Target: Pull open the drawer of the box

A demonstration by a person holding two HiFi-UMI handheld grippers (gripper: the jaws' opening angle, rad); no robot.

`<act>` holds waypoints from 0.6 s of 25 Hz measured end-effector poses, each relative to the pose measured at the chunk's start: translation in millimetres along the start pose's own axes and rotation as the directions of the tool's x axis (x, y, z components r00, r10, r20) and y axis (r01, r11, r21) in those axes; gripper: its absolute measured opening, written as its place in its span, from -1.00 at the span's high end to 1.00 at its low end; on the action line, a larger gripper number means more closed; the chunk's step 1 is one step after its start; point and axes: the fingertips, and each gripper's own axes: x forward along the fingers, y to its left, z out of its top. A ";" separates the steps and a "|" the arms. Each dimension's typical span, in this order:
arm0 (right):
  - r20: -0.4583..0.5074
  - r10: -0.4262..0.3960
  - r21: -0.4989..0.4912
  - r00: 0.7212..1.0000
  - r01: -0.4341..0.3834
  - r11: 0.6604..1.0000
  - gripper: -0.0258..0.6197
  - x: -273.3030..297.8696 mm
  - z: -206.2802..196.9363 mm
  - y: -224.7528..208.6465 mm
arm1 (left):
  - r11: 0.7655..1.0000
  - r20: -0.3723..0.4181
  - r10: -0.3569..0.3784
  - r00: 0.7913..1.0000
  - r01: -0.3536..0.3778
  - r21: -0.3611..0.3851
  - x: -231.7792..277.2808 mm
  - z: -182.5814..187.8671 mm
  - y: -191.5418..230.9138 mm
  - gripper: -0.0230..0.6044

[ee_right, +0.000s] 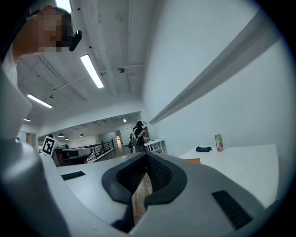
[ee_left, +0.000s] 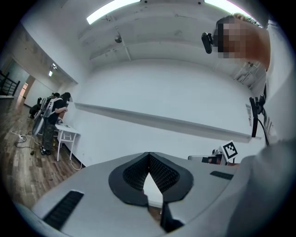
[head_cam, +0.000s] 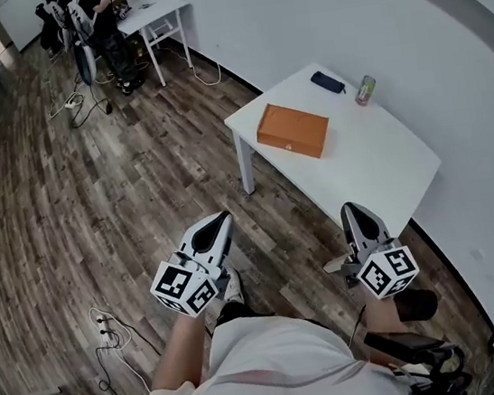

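My head camera rides high over the wooden floor [head_cam: 90, 187], tipped steeply down and forward. From there I see the left tool [head_cam: 223, 218] and right tool [head_cam: 351, 211] close in at the bottom, and the white counter [head_cam: 379, 164] farther off to the right. Each tool's camera sits just behind its own jaws and looks level along them. The left one faces the white wall [ee_left: 152, 102], with the far desk [ee_left: 64, 133] at its left and the right tool's marker cube [ee_left: 230, 149] at its right. The right one takes in the counter [ee_right: 240, 162] on its right and the left tool's marker cube [ee_right: 48, 146] on its left. All three views share the far desk.
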 end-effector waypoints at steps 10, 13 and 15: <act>0.036 -0.179 -0.008 0.983 0.179 0.984 0.91 135.3 16.5 12.0 | 0.992 -0.059 -0.130 0.990 0.129 -0.010 63.2 38.2 160.2 0.89; 0.026 -0.222 -0.011 0.975 0.222 0.975 0.91 151.5 13.6 6.2 | 0.987 -0.068 -0.162 0.984 0.161 -0.030 83.5 38.8 181.1 0.89; 0.017 -0.249 -0.011 0.968 0.249 0.968 0.91 157.5 12.3 -0.8 | 0.981 -0.079 -0.191 0.978 0.188 -0.043 97.5 36.2 185.7 0.89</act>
